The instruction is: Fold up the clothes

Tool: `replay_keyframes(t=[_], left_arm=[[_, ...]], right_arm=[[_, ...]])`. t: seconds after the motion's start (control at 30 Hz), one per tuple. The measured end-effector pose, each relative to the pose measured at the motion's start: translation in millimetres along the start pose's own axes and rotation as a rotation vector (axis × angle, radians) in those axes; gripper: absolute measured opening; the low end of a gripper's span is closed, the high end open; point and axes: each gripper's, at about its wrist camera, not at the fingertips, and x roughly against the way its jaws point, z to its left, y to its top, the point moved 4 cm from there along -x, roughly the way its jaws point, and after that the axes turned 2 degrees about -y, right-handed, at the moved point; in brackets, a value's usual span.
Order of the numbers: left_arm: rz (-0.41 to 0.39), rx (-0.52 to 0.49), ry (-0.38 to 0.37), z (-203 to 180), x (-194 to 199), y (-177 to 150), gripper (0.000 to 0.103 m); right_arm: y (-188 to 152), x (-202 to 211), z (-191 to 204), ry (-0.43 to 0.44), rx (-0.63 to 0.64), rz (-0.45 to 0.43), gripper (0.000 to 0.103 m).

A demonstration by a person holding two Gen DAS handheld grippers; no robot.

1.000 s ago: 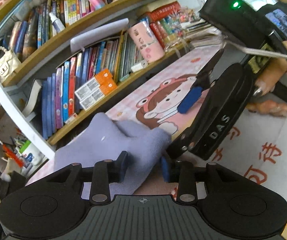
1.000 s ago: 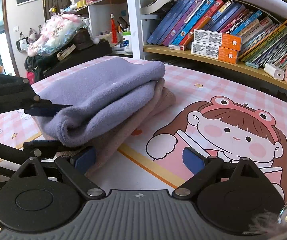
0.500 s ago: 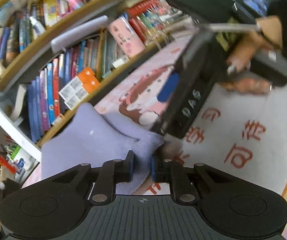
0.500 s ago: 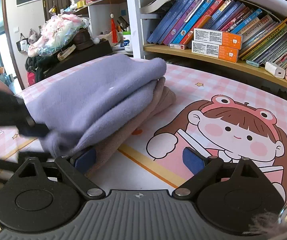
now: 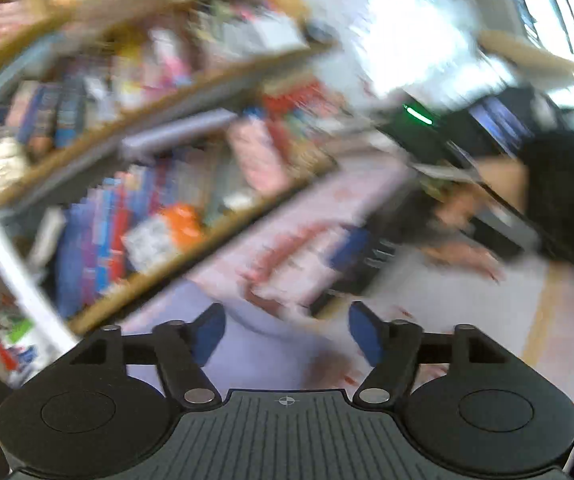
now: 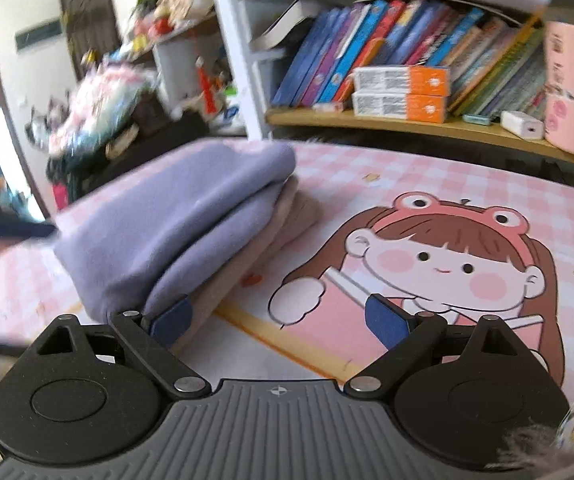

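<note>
A folded lilac garment [image 6: 191, 216] lies on a folded beige one [image 6: 287, 216] on the pink cartoon table cover [image 6: 427, 200]. My right gripper [image 6: 279, 320] is open and empty, its left finger [image 6: 171, 320] against the near edge of the stack. In the blurred left wrist view my left gripper [image 5: 283, 332] is open, just above the lilac garment [image 5: 259, 344], holding nothing. The right gripper [image 5: 367, 256] shows there as a dark blur at the right.
A bookshelf [image 6: 407, 120] with books, orange boxes [image 6: 403, 92] and a pink cup [image 6: 571, 88] runs along the table's far side. A cluttered pile [image 6: 99, 96] sits at far left. The person's arm [image 5: 503, 184] is at right.
My left gripper, shut on the lilac garment's edge half a second ago, has opened and let it go while moving fast. The right gripper has shifted slightly, still open.
</note>
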Motion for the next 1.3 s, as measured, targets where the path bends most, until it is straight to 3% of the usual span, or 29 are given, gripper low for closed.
replay_keyframes(t=[0.1,0.17,0.23,0.3,0.4,0.47,0.6,0.67,0.73,0.83,0.9,0.97,1.03,1.13,1.3], left_arm=[[-0.004,0.139,0.122,43.0,-0.5,-7.1,0.071],[-0.001,0.209,0.144,57.0,-6.9,-17.7,0.071],[-0.026,0.212,0.108,55.6,-14.8,-23.0,0.072],[-0.017,0.142,0.084,41.3,-26.7,-25.1,0.072],[0.094,0.047,0.066,19.8,-60.0,-36.7,0.073],[0.126,0.031,0.059,14.2,-71.5,-43.9,0.072],[0.141,0.107,0.023,28.1,-62.3,-43.7,0.079],[0.088,0.143,-0.002,37.5,-46.6,-39.5,0.086],[0.019,0.200,-0.005,55.8,-28.6,-36.1,0.095],[0.005,0.323,0.103,97.0,-20.3,-43.4,0.099],[0.055,0.433,0.171,127.0,-28.9,-59.4,0.100],[0.112,0.586,0.170,154.7,-43.8,-81.8,0.100],[0.152,0.734,0.137,174.4,-57.2,-100.6,0.100],[0.136,0.938,0.034,187.4,-70.1,-121.4,0.100],[0.117,1.028,-0.054,187.4,-77.8,-133.0,0.099]], right_arm=[[2.4,8.7,-7.9,0.027,-0.088,-0.045,0.094],[3.4,13.9,-12.7,0.055,-0.162,-0.077,0.094],[2.6,16.8,-17.1,0.104,-0.265,-0.107,0.094],[1.0,16.7,-19.6,0.139,-0.353,-0.118,0.094],[-0.7,15.4,-19.8,0.168,-0.450,-0.128,0.094],[-1.9,13.8,-19.1,0.169,-0.499,-0.133,0.094],[-4.0,4.7,-14.1,0.152,-0.554,-0.110,0.094],[-4.5,-2.5,-10.5,0.146,-0.565,-0.086,0.093],[-4.1,-10.2,-6.1,0.149,-0.569,-0.062,0.093],[-1.3,-21.3,-1.1,0.120,-0.585,-0.037,0.090],[1.0,-28.0,1.5,0.089,-0.596,-0.026,0.089],[3.5,-34.1,4.3,0.077,-0.605,-0.019,0.083],[6.0,-40.2,7.1,0.064,-0.614,-0.012,0.077],[11.1,-49.6,11.2,0.060,-0.598,0.011,0.071],[18.7,-64.5,18.3,0.058,-0.550,0.046,0.056]])
